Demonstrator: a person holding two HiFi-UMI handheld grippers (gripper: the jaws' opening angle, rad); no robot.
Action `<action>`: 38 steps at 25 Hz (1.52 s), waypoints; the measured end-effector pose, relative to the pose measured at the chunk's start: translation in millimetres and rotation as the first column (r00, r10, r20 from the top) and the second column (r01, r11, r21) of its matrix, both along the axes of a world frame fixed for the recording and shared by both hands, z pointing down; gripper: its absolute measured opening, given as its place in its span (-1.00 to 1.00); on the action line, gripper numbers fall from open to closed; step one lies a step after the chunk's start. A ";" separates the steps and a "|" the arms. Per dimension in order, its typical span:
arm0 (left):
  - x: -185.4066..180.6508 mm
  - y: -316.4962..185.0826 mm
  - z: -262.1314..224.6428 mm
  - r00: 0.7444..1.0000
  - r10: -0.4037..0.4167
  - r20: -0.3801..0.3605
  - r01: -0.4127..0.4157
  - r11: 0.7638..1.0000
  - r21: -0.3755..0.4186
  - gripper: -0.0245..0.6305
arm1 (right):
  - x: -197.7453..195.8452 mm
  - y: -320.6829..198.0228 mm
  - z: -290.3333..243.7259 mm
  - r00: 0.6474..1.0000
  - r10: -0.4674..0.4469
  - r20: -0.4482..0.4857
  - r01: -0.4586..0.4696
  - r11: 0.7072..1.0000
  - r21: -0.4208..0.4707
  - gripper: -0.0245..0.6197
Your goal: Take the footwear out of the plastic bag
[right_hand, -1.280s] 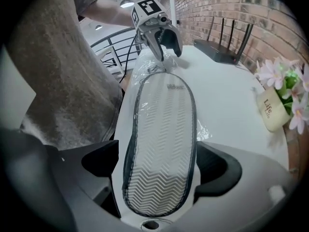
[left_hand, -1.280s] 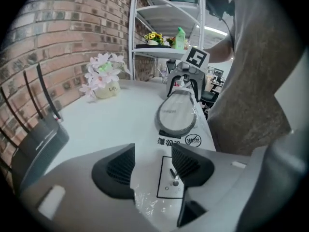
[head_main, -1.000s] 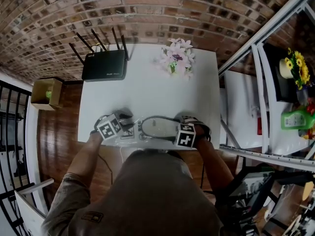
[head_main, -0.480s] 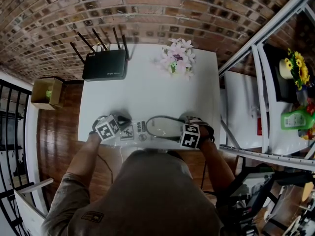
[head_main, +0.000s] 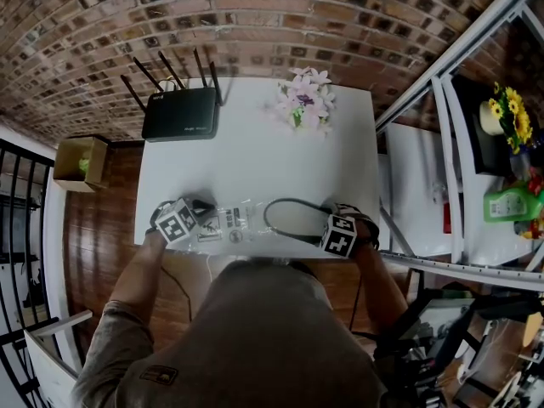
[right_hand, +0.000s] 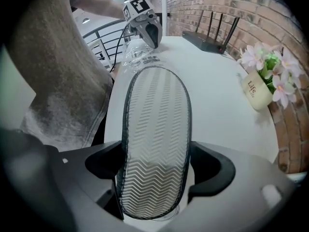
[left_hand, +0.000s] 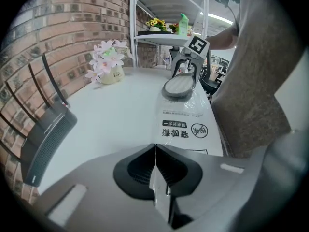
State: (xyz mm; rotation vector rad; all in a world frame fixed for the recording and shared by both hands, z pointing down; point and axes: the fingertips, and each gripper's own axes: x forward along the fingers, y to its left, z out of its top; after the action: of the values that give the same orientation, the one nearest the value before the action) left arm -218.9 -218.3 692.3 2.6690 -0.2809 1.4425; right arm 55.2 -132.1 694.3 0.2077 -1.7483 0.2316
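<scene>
A grey slipper [head_main: 293,218], sole up [right_hand: 154,129], lies at the near edge of the white table [head_main: 255,160]. My right gripper [head_main: 330,221] is shut on its heel end, one jaw against each side [right_hand: 154,178]. To the left the clear plastic bag [head_main: 225,224] with black print [left_hand: 186,127] lies flat. The slipper's toe end [left_hand: 177,86] still sits in the bag's mouth. My left gripper [head_main: 201,211] is shut on the bag's far edge [left_hand: 155,153]. From each gripper's view the other gripper shows across the table: the right one [left_hand: 189,64] and the left one [right_hand: 147,30].
A black router [head_main: 180,113] with antennas stands at the table's back left, and a pot of pink flowers [head_main: 304,100] at the back centre. A metal shelf unit [head_main: 450,143] stands right of the table. A cardboard box [head_main: 81,161] sits on the floor at left.
My right gripper has moved right with the slipper, drawing it out of the bag. My left gripper has closed on the bag and shifted slightly left.
</scene>
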 end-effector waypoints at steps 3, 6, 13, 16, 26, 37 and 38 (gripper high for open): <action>-3.2 -1.6 -1.1 1.000 -0.019 -0.002 0.019 1.000 0.010 -0.91 | 0.1 -1.5 0.0 0.999 0.054 0.008 -0.054 0.999 0.005 0.45; -7.8 -3.7 -1.4 0.999 -0.039 -0.001 0.039 0.999 0.021 -0.91 | 2.4 -4.4 -0.2 0.991 0.131 0.027 -0.132 0.991 0.009 0.45; -25.6 -9.0 0.9 0.996 -0.083 0.014 0.082 0.996 0.039 -0.91 | 23.1 -14.2 2.0 0.937 0.346 0.040 -0.347 0.938 0.020 0.45; -32.6 -10.2 5.5 0.995 -0.098 0.016 0.097 0.995 0.039 -0.91 | 30.9 -19.7 1.8 0.888 0.455 0.062 -0.457 0.889 0.020 0.43; -35.0 -24.5 3.7 0.990 -0.143 -0.010 0.143 0.986 0.081 -0.91 | 43.6 -35.8 -0.6 0.742 0.662 0.109 -0.668 0.743 0.041 0.43; -27.2 -33.0 -7.0 0.982 -0.170 -0.078 0.177 0.978 0.107 -0.89 | 42.1 -41.5 0.1 0.645 0.747 0.163 -0.762 0.646 0.052 0.44; -27.1 -34.2 -9.3 0.980 -0.180 -0.089 0.189 0.975 0.114 -0.86 | 41.9 -41.8 0.4 0.639 0.751 0.168 -0.767 0.640 0.055 0.44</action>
State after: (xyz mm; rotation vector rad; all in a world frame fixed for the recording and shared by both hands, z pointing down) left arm -246.0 -252.4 683.0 2.6997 -0.6112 1.3024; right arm 97.1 -173.9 694.7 1.0638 -1.7102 0.7738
